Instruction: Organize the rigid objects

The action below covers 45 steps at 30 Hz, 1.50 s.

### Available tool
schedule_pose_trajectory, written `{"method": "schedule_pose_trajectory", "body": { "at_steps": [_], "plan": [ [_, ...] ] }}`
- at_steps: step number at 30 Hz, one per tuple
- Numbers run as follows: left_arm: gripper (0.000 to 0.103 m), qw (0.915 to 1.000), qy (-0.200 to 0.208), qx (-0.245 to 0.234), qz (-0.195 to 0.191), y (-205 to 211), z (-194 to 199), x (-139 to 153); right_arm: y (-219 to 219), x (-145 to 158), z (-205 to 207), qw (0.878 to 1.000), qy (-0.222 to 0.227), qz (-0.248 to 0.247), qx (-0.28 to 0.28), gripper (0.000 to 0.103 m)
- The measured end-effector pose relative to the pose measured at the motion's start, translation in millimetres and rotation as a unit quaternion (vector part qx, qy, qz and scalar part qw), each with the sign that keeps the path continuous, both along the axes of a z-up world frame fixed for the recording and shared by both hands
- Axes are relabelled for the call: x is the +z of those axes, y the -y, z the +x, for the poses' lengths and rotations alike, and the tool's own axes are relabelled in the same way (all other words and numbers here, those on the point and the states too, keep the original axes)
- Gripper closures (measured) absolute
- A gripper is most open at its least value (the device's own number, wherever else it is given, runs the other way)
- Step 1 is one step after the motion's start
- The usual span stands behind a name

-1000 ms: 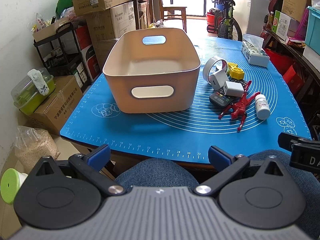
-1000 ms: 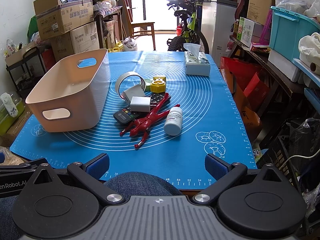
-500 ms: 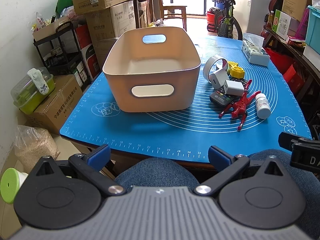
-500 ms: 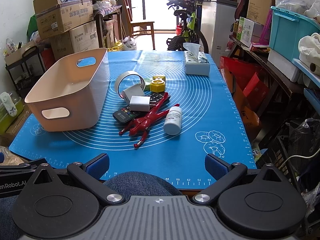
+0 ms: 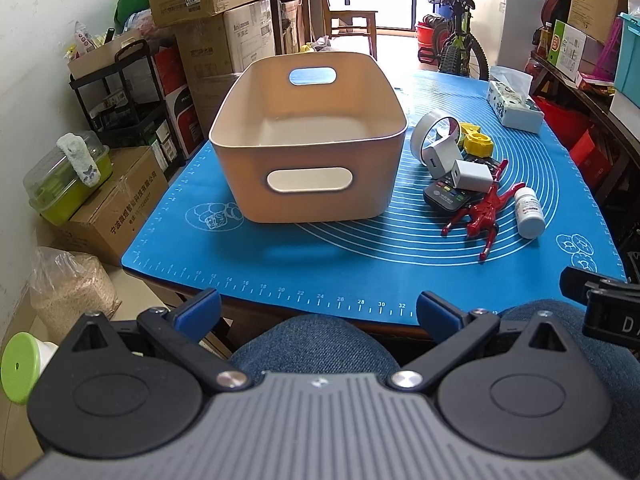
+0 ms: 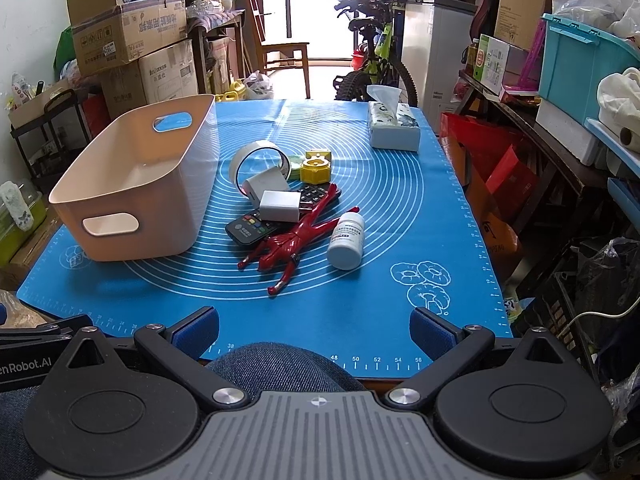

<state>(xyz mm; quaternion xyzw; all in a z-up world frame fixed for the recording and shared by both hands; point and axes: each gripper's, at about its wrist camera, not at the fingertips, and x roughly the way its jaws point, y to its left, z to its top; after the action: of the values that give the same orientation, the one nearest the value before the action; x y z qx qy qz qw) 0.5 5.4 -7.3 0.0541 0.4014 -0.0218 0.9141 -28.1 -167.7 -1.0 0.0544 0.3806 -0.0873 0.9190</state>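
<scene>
Nothing on the mat has shifted since the earlier frames; only the viewpoints have drifted a little, and the basket sits slightly differently in each picture. Both grippers hang back at the near table edge, over the person's denim-clad knees.

The left gripper (image 5: 318,310) has its fingers spread wide and holds nothing. The right gripper (image 6: 314,326) is likewise spread and empty.

Beyond them, on the blue mat (image 6: 400,208), the beige basket (image 5: 308,172) stands upright to the left and appears empty. Just beside it to the right lies a tight cluster: a tape roll (image 6: 260,158), two white chargers (image 6: 278,204), a remote (image 6: 256,230), a yellow block (image 6: 316,166), a red figure (image 6: 292,242) and a white pill bottle (image 6: 347,240) on its side. A tissue box (image 6: 394,132) sits well apart at the far end.

Risks, as judged: the items overlap, with one charger resting on the remote and the figure's limb across it, so lifting one piece may drag or tip its neighbours. The bottle, lying on its side, could roll if nudged. The figure's thin limbs offer a poor pinch and may slip. A careless reach could also knock the light basket.
</scene>
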Motion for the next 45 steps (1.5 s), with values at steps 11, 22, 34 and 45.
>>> {"method": "schedule_pose_trajectory", "body": {
  "at_steps": [11,22,34,45],
  "plan": [
    [0.0,1.0,0.004,0.002,-0.002,-1,1,2,-5,5,-2,1.0,0.002,0.0,-0.001,0.002],
    [0.0,0.9989,0.038,0.027,0.006,-14,21,37,-3,24,14,1.0,0.028,-0.005,-0.01,0.002],
    [0.0,0.9944,0.065,0.082,0.013,-49,94,84,11,34,70,0.998,0.052,-0.036,0.031,0.002],
    [0.009,0.9925,-0.007,0.122,-0.006,-91,191,33,31,-21,130,0.998,-0.015,-0.04,0.039,0.005]
  ]
}}
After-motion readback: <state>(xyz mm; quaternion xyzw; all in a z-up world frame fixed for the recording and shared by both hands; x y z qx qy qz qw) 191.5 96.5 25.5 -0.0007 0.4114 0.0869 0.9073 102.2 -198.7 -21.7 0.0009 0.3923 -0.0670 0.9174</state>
